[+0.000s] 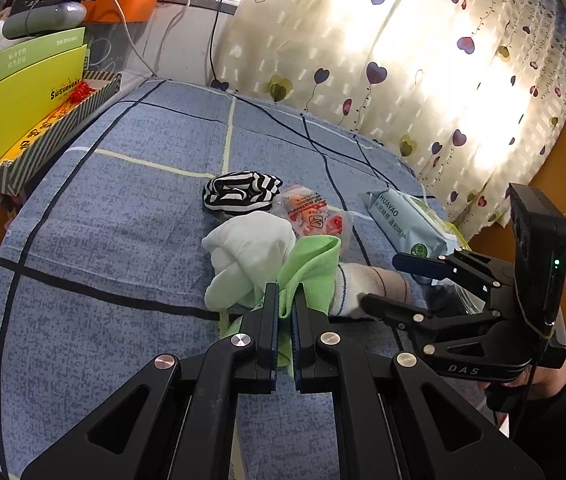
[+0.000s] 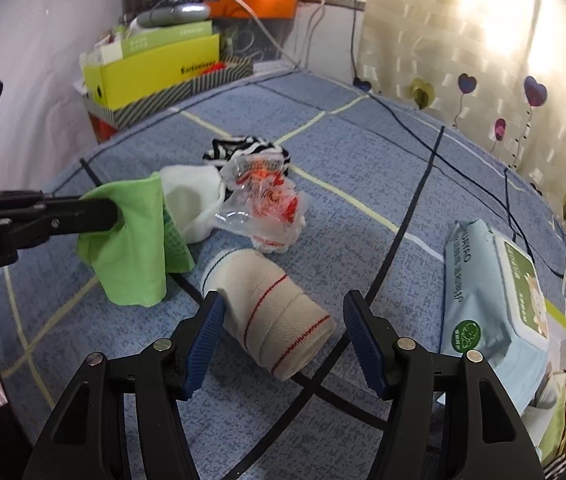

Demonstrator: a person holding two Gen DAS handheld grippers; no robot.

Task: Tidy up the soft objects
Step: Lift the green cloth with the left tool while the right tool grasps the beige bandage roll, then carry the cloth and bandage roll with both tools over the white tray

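Soft objects lay clustered on a bed (image 2: 363, 152) under a blue checked sheet: one green cloth (image 2: 131, 248), one white cloth (image 2: 191, 204), one black-and-white striped cloth (image 1: 239, 194), one rolled cream bandage (image 2: 275, 316) with red stitching, one crumpled clear plastic bag (image 2: 267, 204) printed in red, and one pale blue wipes pack (image 1: 403, 220) reading "HUAYAO". The left hand-held gripper (image 1: 286, 308) was clamped on the green cloth, lifting it just beside the white cloth. The right hand-held gripper (image 2: 283, 320), marked "DAS", stood wide apart, its jaws flanking the bandage without pinching it. One yellow-green box (image 1: 23, 116) beyond the bed read "SHISHANGNX".
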